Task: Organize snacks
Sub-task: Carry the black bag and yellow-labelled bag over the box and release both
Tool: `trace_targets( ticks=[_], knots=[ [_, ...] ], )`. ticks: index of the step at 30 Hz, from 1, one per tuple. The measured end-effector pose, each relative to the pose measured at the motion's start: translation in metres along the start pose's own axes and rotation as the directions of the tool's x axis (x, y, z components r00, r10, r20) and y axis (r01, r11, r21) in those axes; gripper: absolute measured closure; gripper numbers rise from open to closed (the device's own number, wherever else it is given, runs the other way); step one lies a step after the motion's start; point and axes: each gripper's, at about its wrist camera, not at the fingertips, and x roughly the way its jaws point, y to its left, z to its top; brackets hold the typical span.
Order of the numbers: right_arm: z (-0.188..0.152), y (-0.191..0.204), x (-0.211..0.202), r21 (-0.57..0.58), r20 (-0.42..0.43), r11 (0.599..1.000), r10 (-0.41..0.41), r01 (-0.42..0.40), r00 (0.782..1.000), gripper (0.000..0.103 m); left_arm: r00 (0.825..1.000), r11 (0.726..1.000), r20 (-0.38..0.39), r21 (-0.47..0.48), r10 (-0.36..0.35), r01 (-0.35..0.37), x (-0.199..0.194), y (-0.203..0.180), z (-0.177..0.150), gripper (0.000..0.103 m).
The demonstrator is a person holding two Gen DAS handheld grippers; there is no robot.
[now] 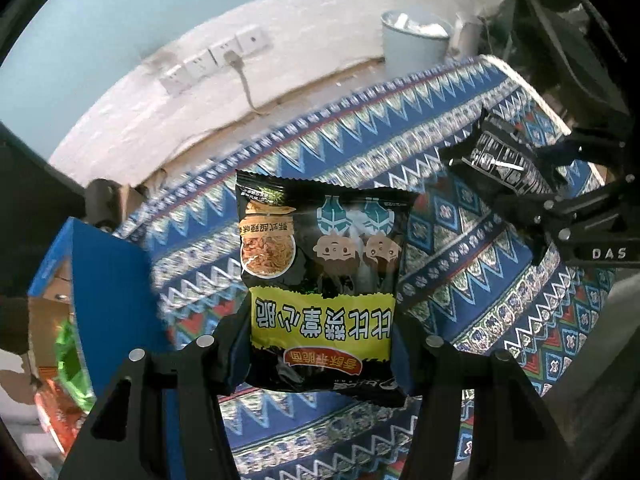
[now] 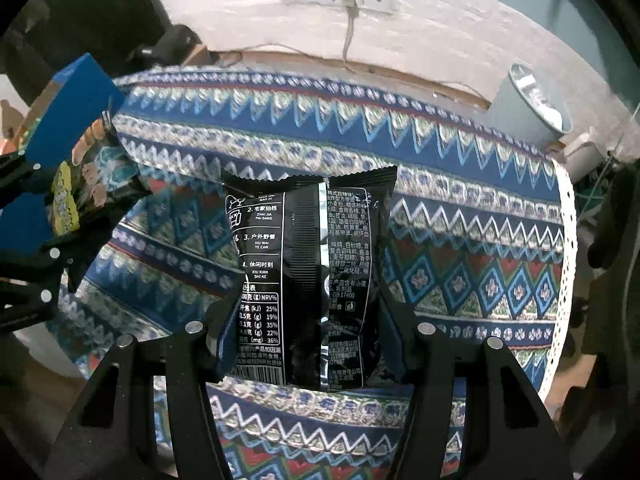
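Two snack packets up, one per tool. Left tool [image 1: 320,356] clamped on black-and-yellow noodle snack packet [image 1: 322,280], front side showing, print upside down, held above patterned cloth [image 1: 460,300] on the worktop. Right tool [image 2: 308,344] clamped on second black packet [image 2: 308,280], back side with nutrition table showing, also above the cloth. Blue cardboard box [image 1: 104,300] just left of the left tool, green packet [image 1: 72,364] inside it. White bucket [image 1: 414,42] on the floor by the wall, beyond the worktop's far edge.

wrist views close, sharing patterned cloth [image 1: 460,280]
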Motion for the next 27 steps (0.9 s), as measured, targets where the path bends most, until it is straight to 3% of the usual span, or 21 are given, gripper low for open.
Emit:
trace_targets(
  ticks=[14,27],
  knots=[
    [0.029,0.062,-0.034,-0.091,0.096,0.993,0.080,-0.071,0.992,0.045,0.996,0.991,0.076,-0.128,0.050,-0.040,-0.051,0.048,-0.013,0.045],
    [0.071,0.125,-0.052,-0.185,0.141,0.979,0.116,-0.089,0.983,0.045,0.987,0.965,0.120,-0.254,0.105,-0.072,-0.085,0.106,-0.046,0.045]
  ],
)
